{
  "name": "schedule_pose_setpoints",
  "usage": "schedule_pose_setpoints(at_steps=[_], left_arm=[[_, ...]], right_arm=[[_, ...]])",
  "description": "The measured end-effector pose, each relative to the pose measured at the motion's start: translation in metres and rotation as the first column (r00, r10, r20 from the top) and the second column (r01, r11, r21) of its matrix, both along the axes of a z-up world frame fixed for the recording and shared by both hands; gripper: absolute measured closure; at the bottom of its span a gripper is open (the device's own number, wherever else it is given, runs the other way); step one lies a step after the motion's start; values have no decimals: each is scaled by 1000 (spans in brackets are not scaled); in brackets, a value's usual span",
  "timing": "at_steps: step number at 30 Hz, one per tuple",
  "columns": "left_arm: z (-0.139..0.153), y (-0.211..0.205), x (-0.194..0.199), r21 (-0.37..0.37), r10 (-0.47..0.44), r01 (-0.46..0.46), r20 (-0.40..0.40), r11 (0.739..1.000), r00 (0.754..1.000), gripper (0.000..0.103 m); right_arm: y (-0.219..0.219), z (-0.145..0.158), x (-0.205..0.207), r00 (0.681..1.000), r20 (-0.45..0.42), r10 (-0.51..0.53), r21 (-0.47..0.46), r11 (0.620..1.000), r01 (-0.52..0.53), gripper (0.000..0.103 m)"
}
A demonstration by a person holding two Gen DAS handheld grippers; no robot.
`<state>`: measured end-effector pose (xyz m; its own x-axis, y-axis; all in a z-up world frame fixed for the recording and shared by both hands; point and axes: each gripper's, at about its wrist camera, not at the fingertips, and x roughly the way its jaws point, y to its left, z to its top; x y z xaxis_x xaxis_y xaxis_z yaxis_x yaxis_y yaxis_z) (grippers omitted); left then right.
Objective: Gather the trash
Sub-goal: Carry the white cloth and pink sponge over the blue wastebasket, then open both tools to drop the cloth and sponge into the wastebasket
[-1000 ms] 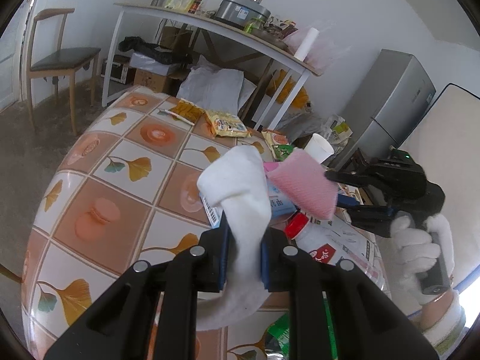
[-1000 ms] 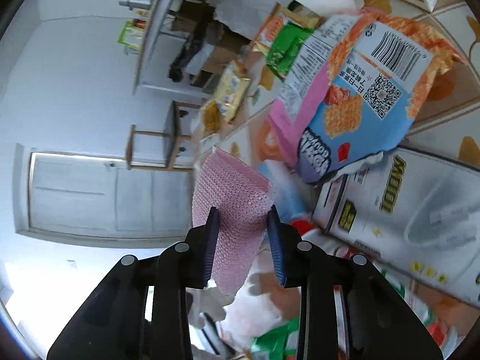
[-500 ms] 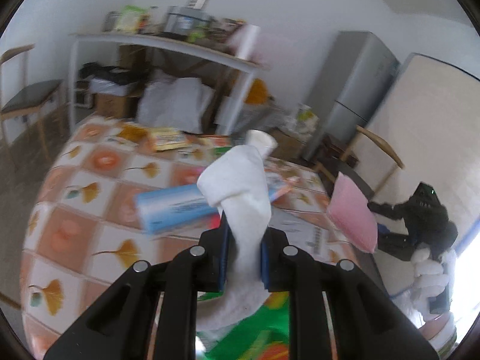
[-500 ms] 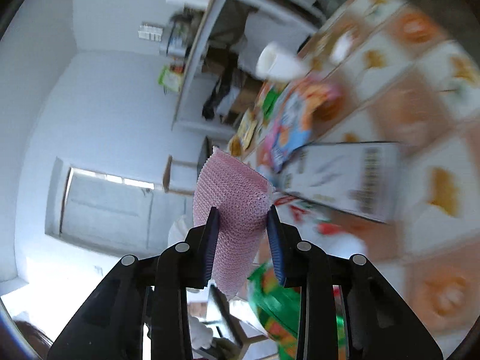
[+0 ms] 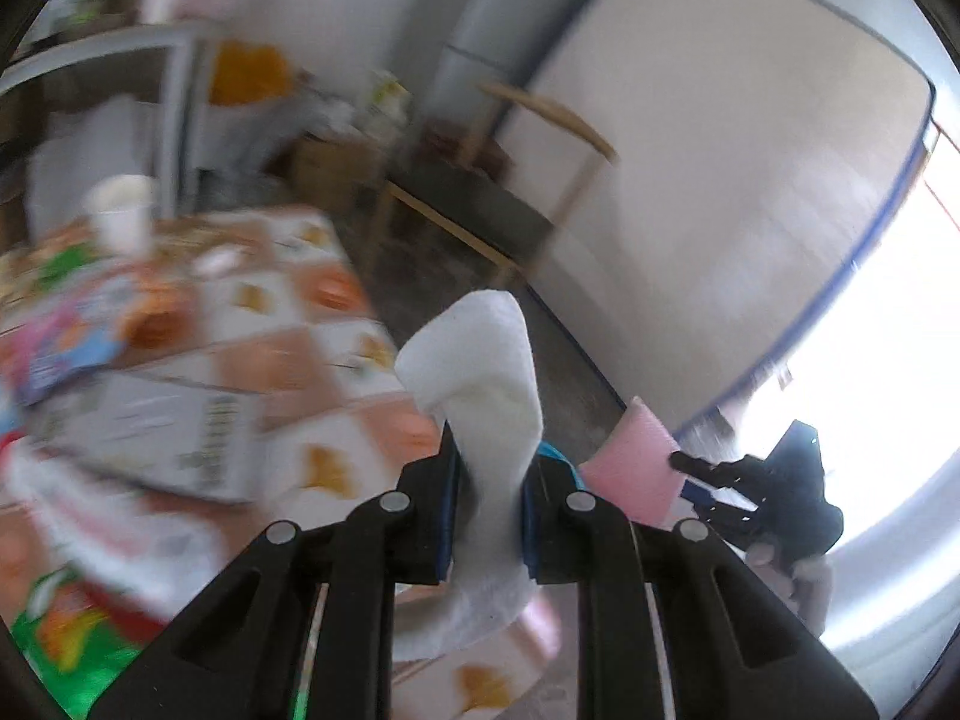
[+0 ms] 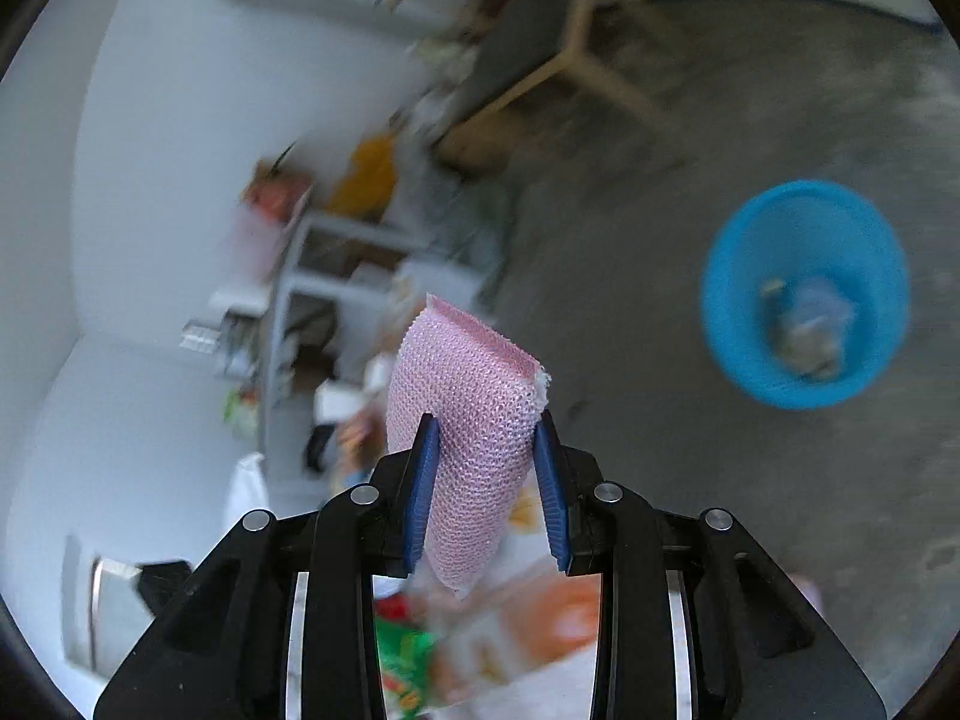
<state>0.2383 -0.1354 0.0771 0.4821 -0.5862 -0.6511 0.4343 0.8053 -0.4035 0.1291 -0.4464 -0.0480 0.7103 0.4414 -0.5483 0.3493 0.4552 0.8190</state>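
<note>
left hand-held gripper [image 5: 489,501] clamped on white cloth [image 5: 480,372], right hand-held gripper [image 6: 485,492] on pink sponge [image 6: 465,414]; blurred blue basket [image 6: 738,276] contents unreadable

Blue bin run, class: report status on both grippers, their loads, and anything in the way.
Left gripper shut on white tissue. Right gripper shut on pink sponge. Blue bin on floor ahead, already holding trash. Nothing in the way.

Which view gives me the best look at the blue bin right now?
The right wrist view: the blue bin sits on the floor, its whole rim and some trash inside visible, though blurred. In the left wrist view only a blue sliver shows behind the white cloth, too little to identify.
</note>
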Motion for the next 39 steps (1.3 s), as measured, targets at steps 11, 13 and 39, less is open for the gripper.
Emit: schedule_pose_setpoints(at_steps=[11, 13, 39], left_arm=[[-96, -216, 33, 198, -221, 268, -229, 943, 948, 86], [-116, -245, 38, 225, -231, 290, -256, 930, 939, 86], [-85, -179, 22, 95, -176, 193, -165, 977, 970, 38]], right_arm=[[-65, -99, -24, 964, -183, -193, -115, 978, 174, 73], [-73, -114, -17, 956, -209, -204, -114, 976, 183, 73], [-80, -119, -76, 937, -189, -294, -249, 937, 244, 41]])
